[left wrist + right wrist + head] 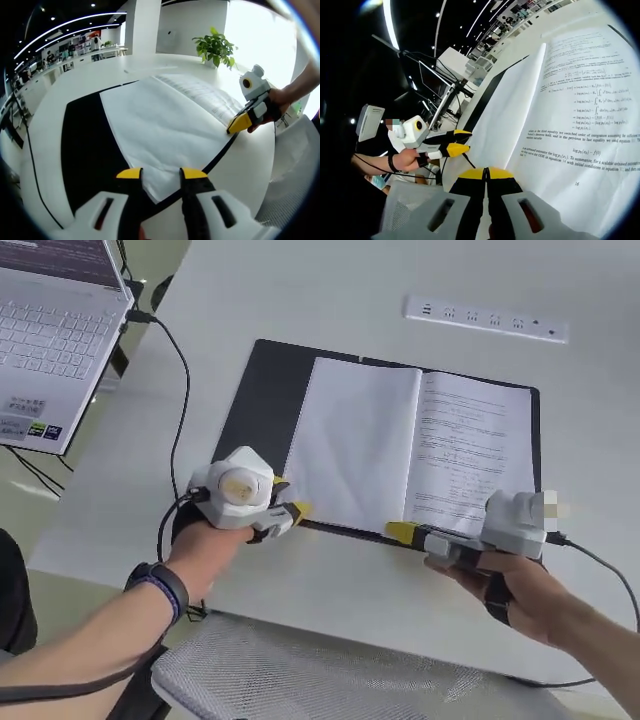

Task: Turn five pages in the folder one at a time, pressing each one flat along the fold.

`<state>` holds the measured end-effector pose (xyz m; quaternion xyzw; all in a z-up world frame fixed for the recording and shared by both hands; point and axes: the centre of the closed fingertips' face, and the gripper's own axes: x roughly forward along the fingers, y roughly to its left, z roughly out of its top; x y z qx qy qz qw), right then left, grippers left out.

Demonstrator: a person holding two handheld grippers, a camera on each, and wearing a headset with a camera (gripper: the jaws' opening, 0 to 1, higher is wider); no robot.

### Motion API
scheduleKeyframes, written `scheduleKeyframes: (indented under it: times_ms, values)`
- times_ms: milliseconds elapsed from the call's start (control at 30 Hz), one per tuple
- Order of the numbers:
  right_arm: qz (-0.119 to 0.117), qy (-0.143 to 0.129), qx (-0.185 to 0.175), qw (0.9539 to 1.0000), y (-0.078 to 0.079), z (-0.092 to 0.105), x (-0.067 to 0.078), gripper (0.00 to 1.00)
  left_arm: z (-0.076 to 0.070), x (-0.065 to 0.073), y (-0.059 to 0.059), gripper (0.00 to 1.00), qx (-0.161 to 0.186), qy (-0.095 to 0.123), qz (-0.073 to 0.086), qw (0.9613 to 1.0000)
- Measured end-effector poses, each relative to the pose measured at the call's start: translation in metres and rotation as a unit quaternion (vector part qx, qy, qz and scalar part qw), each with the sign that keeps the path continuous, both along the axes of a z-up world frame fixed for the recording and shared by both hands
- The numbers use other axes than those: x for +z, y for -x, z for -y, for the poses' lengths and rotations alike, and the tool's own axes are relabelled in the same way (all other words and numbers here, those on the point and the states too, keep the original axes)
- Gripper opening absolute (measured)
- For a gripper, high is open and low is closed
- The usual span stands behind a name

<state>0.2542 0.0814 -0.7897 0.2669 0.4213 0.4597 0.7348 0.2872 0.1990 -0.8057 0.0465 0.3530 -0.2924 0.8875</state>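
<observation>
The black folder (262,400) lies open on the white worktop (300,300), holding a blank sheet (350,440) on its left and a printed page (580,100) on its right, its maths lines reading "log p" with what looks like "16" at the foot. The left gripper (161,175) sits jaws apart at the blank sheet's near corner; the right gripper (485,174) has its tips pressed together at the printed page's bottom edge, beside the fold.

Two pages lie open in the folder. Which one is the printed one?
The right-hand page, dense with text and formulas, next to the right gripper. The left-hand page is blank white.
</observation>
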Motion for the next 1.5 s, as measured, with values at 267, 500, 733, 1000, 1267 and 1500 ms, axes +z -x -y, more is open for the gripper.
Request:
scheduleKeyframes:
  times_ms: [267, 500, 733, 1000, 1267, 1500]
  values:
    - [-0.005, 0.009, -0.011, 0.9999, 0.0, 0.001, -0.002, 0.0, 0.0, -0.003, -0.001, 0.28, -0.001, 0.001, -0.002, 1.0]
    - [-0.001, 0.019, -0.024, 0.9995, -0.004, 0.006, -0.003, 0.0, 0.001, -0.006, -0.001, 0.33, -0.006, 0.001, -0.006, 1.0]
    - [0.003, 0.018, -0.029, 0.9994, -0.007, 0.014, -0.001, 0.04, 0.004, -0.006, 0.0, 0.4, -0.002, 0.013, -0.018, 0.9997]
    - [0.034, 0.03, -0.044, 0.998, -0.018, 0.036, 0.011, 0.18, 0.004, 0.009, 0.004, 0.49, 0.005, 0.032, -0.02, 0.9993]
    - [0.077, 0.074, -0.067, 0.992, -0.025, 0.073, 0.018, 0.32, 0.005, 0.024, 0.005, 0.53, 0.001, 0.031, 0.003, 0.9995]
    - [0.129, 0.116, -0.084, 0.9812, -0.034, 0.112, 0.041, 0.41, 0.001, 0.046, 0.004, 0.57, -0.01, 0.023, 0.021, 0.9995]
